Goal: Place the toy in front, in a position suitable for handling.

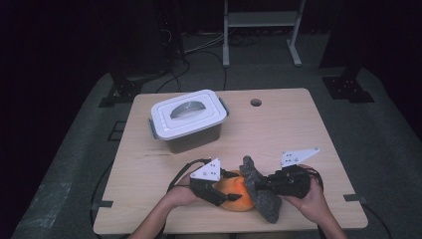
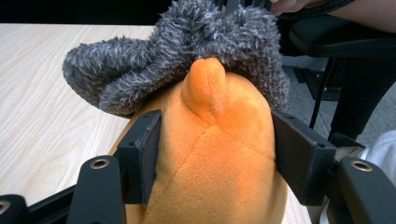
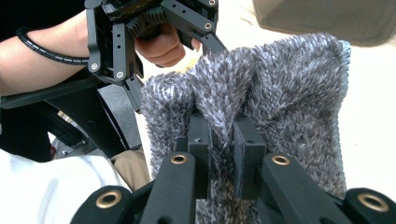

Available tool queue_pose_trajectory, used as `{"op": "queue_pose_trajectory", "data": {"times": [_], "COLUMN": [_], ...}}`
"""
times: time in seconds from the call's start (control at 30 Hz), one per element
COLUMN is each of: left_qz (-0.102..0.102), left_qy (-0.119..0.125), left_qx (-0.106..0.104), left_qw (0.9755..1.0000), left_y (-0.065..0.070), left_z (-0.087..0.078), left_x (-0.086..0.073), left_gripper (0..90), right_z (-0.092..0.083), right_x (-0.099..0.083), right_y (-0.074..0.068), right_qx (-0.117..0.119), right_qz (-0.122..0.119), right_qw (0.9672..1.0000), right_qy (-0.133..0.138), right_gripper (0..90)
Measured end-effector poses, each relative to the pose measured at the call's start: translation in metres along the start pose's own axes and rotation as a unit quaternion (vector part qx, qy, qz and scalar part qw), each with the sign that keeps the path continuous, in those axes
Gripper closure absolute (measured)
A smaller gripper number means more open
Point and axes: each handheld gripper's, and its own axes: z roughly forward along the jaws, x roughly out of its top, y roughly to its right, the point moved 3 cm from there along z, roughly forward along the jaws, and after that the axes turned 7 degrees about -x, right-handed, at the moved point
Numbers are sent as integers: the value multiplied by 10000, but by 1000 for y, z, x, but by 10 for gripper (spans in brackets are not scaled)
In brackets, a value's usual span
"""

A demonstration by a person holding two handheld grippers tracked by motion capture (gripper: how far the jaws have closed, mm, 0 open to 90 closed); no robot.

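An orange plush toy (image 1: 235,191) lies near the table's front edge, and my left gripper (image 1: 225,191) is shut on it. In the left gripper view both pads press into the orange plush toy (image 2: 212,154), whose tip pokes into a grey fuzzy sock (image 2: 187,51). The grey sock (image 1: 259,191) drapes over the toy's right end. My right gripper (image 1: 263,185) is shut on a fold of it. In the right gripper view my right gripper (image 3: 223,144) pinches a ridge of the sock (image 3: 289,102), with the left gripper (image 3: 140,56) behind.
A white-lidded storage box (image 1: 188,119) stands at the back left of the wooden table (image 1: 278,129). A small round hole (image 1: 256,102) is near the table's far edge. A metal frame (image 1: 261,30) stands on the floor beyond.
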Motion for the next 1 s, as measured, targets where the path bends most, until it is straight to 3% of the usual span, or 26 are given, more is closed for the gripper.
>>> {"op": "queue_pose_trajectory", "data": {"times": [0.73, 1.0], "left_qz": [-10, 2], "left_qy": [-18, 7], "left_qx": [-60, -103], "left_qw": [10000, 9999], "left_y": [1, 1], "left_z": [0, 0], "left_x": [0, -1], "left_gripper": [363, 363], "right_z": [0, -7], "right_x": [-1, 4], "right_y": [-1, -6], "right_qx": [3, -120], "right_qz": [-11, -107], "right_qw": [10000, 9999], "right_qy": [-15, 46], "right_gripper": [793, 793]}}
